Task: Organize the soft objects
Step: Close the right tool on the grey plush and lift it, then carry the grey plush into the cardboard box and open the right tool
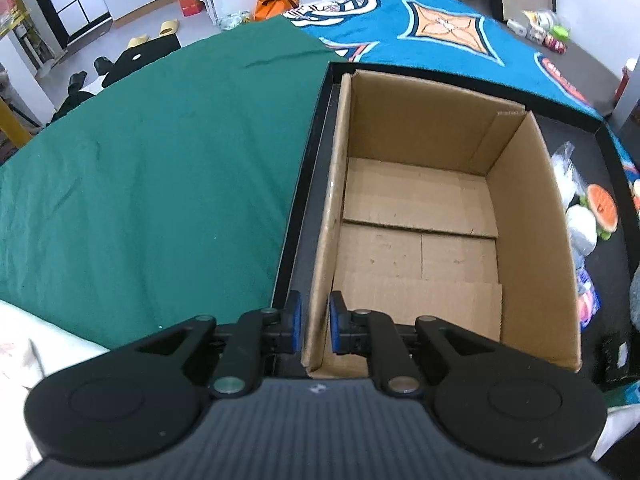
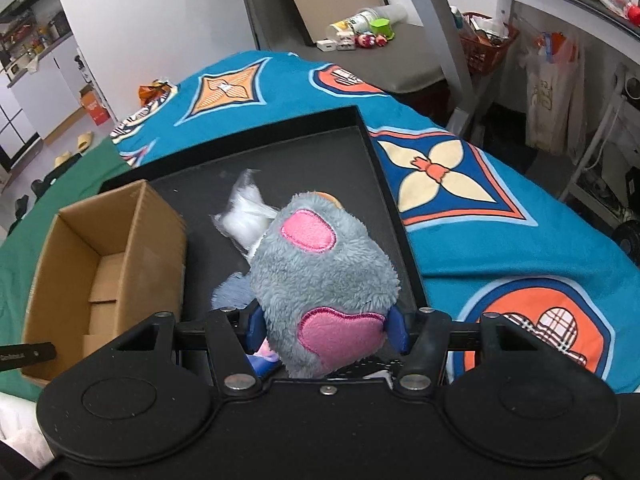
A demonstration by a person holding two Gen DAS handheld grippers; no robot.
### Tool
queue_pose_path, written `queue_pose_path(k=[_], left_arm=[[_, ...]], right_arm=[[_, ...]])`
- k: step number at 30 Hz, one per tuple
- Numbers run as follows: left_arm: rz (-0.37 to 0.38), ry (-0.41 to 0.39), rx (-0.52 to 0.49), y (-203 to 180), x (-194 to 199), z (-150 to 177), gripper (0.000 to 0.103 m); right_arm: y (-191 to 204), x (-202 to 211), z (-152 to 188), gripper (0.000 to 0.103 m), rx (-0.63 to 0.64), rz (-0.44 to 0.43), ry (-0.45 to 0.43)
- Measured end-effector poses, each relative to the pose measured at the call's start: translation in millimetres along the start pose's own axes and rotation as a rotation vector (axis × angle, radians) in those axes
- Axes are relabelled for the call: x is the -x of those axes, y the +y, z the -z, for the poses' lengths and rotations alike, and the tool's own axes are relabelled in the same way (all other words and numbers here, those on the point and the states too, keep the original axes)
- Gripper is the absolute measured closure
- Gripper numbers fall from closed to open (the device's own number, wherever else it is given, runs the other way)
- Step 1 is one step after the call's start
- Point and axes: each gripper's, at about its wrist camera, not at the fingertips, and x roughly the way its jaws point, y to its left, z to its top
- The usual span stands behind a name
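Clamping the cardboard box [image 1: 416, 216] wall, left gripper [image 1: 315, 322] with 2 pads nearly together, box interior bare, only right view shows right gripper [image 2: 325, 330] pinching grey plush toy [image 2: 320, 276] above black tray [image 2: 396, 216]

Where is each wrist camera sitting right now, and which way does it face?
Left wrist: behind the left gripper, looking down into the cardboard box, fingers straddling its near-left wall.
Right wrist: behind the right gripper, facing the black tray, fingers clamping the grey plush toy.
Shared: the box, the tray, the blue patterned blanket and a bagged white item.
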Motion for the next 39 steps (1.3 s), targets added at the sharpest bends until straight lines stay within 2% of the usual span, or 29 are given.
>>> queue_pose_path(k=[3,12,24,36,38,39], left_arm=[[0.028,-0.007,0.026,4.3,-0.4,0.2,0.092],[0.038,-0.021,0.046,6.6,-1.9,0.4,0.093],[0.047,-0.033,0.048,10.9,0.7,3.4,0.093],[0.055,-0.043,0.055,13.2,0.9,2.6,0.092],[0.061,-0.042,0.064,15.1,0.5,2.4,0.092],[0.063,-0.042,0.066,15.4,0.2,2.2,0.092]], right_arm=[[5.8,1.6,-2.6,0.047,-0.009,-0.017,0.000],[35.9,7.8,-8.7,0.047,0.036,-0.042,-0.021],[86.6,8.9,-13.1,0.047,0.163,-0.062,-0.066],[134.6,7.4,-25.0,0.047,0.308,-0.129,-0.138],[141.8,8.2,-27.4,0.045,0.328,-0.155,-0.149],[145.5,8.6,-28.1,0.040,0.339,-0.167,-0.150]])
